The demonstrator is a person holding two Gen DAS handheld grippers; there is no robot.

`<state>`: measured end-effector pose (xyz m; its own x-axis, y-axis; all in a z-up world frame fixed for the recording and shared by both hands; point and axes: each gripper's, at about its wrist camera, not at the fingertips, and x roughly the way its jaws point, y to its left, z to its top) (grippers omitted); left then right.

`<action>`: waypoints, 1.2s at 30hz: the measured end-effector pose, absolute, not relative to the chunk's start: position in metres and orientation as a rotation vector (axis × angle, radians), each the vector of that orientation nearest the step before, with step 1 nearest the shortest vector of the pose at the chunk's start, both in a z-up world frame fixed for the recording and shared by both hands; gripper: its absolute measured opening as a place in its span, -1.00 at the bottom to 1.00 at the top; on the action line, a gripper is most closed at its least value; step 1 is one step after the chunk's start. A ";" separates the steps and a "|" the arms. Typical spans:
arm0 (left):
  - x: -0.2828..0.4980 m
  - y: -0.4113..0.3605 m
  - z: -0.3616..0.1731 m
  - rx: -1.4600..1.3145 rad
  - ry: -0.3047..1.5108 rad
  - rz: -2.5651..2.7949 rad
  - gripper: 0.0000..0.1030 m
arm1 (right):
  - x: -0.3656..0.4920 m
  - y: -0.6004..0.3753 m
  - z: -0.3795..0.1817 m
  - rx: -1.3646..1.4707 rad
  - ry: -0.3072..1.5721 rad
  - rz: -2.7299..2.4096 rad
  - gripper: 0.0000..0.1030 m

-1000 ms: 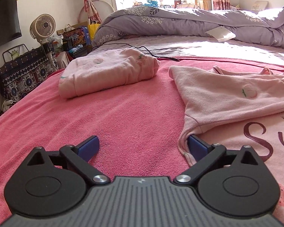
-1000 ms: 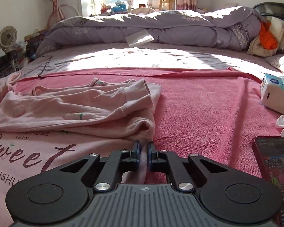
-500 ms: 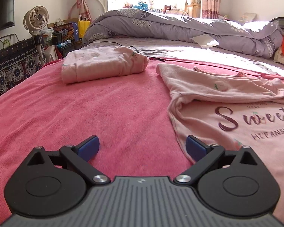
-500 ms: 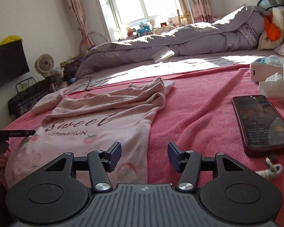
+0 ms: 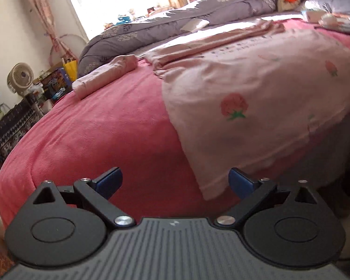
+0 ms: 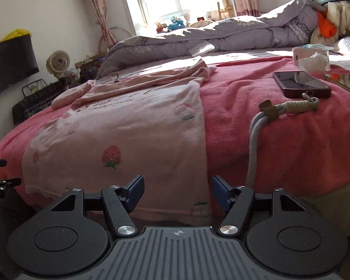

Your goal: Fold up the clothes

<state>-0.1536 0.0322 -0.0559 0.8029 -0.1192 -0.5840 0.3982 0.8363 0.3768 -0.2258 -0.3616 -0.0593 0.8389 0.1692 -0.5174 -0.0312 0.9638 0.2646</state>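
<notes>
A pale pink shirt with strawberry prints [image 5: 256, 88] [image 6: 128, 130] lies spread on the pink blanket [image 5: 100, 135] [image 6: 280, 140], its hem hanging over the bed's front edge. My left gripper [image 5: 175, 183] is open and empty, low at the front edge by the hem's left corner. My right gripper [image 6: 177, 192] is open and empty, with the hem's right corner between the jaws. A folded pink garment [image 5: 105, 74] lies at the far left.
A phone [image 6: 301, 84] with a grey cord strap [image 6: 256, 135] lies right of the shirt, with a tissue box [image 6: 312, 57] behind. A grey duvet [image 6: 210, 37] is bunched at the back. A fan [image 5: 19, 80] and clutter stand left of the bed.
The right gripper opened and let go of the sleeve. Both grippers pulled back and dropped to the bed's front edge, at the shirt's hem corners.
</notes>
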 end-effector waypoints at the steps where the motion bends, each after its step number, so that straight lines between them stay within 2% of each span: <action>1: -0.157 0.027 -0.064 0.543 0.583 -0.303 0.93 | -0.224 -0.352 -0.061 0.253 0.567 0.138 0.40; 6: -0.159 0.007 -0.089 0.641 0.524 -0.190 0.93 | -0.214 -0.318 -0.062 0.242 0.586 0.240 0.42; 11: -0.149 0.007 -0.094 0.666 0.499 -0.075 0.93 | -0.216 -0.301 -0.060 0.223 0.591 0.288 0.53; 21: -0.149 0.011 -0.106 0.739 0.484 -0.014 0.93 | -0.211 -0.287 -0.064 0.219 0.612 0.317 0.57; 29: -0.167 0.016 -0.050 0.529 0.395 -0.187 0.93 | -0.209 -0.265 -0.057 0.149 0.569 0.353 0.59; 36: -0.139 0.032 -0.028 0.443 0.374 -0.089 0.93 | -0.205 -0.196 -0.048 -0.190 0.364 0.449 0.68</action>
